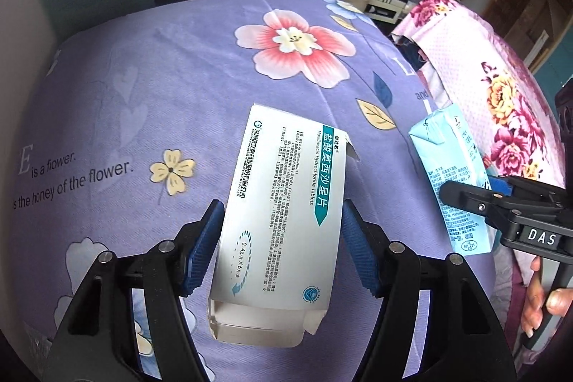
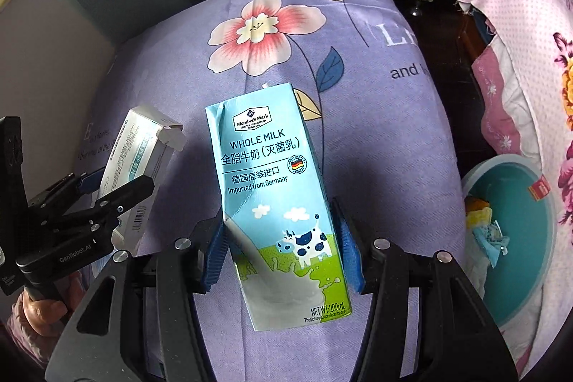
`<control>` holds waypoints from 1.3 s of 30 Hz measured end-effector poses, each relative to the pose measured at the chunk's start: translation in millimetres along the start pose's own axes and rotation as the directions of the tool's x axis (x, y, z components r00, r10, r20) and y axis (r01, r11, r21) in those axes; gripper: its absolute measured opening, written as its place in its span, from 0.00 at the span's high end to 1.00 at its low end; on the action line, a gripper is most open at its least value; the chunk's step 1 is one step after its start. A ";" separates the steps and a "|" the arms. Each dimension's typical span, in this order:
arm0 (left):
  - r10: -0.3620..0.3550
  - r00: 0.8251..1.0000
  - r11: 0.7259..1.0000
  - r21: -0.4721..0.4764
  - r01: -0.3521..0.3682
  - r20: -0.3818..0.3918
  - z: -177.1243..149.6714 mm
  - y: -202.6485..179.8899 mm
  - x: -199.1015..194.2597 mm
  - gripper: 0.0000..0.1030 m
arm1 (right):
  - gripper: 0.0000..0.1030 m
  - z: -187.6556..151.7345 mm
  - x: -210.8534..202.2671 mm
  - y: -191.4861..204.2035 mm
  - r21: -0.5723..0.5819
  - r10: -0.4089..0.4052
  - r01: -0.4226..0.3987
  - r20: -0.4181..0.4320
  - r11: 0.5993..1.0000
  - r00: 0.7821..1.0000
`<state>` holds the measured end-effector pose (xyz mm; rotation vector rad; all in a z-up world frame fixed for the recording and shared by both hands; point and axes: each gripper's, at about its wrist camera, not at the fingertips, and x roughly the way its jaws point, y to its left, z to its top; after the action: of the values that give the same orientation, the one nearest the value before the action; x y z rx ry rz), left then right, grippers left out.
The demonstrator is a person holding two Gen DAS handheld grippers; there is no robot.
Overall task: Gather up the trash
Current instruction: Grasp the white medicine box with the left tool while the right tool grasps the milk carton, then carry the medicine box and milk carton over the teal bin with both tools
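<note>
Two pieces of trash are held up off the purple floral bedspread (image 1: 150, 95), one in each gripper, apparently so that both can be carried together to a bin.

At the lower centre of the left wrist view, the white tablet box (image 1: 283, 210) is gripped across its width by the left gripper (image 1: 279, 246). The blue pads (image 1: 202, 247) are set about half apart and are pressed against the long sides of the box, whose torn-open end flap hangs toward the bottom of the frame. At the right edge of that view the blue milk carton (image 1: 451, 174) is seen clamped in the right gripper (image 1: 476, 196), with a hand (image 1: 540, 306) on the handle below it.

In the right wrist view, the tablet box is seen again at the left edge. At the centre, the milk carton is held upright between half-spread pads (image 2: 216, 253), which are closed on its lower sides. At the right edge, partly cut off, a teal bin (image 2: 515, 238) is seen with scraps already inside; it is judged to be where both items are to be dropped.
</note>
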<state>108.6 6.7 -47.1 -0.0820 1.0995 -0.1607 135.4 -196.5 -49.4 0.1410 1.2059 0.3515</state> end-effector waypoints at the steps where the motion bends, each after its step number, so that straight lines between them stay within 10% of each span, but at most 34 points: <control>1: -0.006 1.000 1.000 0.009 0.006 -0.002 -2.3 -7.4 -1.0 0.35 | 0.50 -3.9 -3.4 -4.8 0.010 0.001 -0.001 0.005 1.000 1.000; 39: -0.067 0.997 0.936 0.343 0.076 -0.040 -27.8 -235.5 -9.5 0.35 | 0.50 -107.4 -128.8 -184.0 0.333 -0.011 -0.079 0.261 0.940 0.965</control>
<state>58.7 -223.3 -17.0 0.1951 1.0825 -0.4187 30.5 -421.1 -26.9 0.4959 0.9954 0.1444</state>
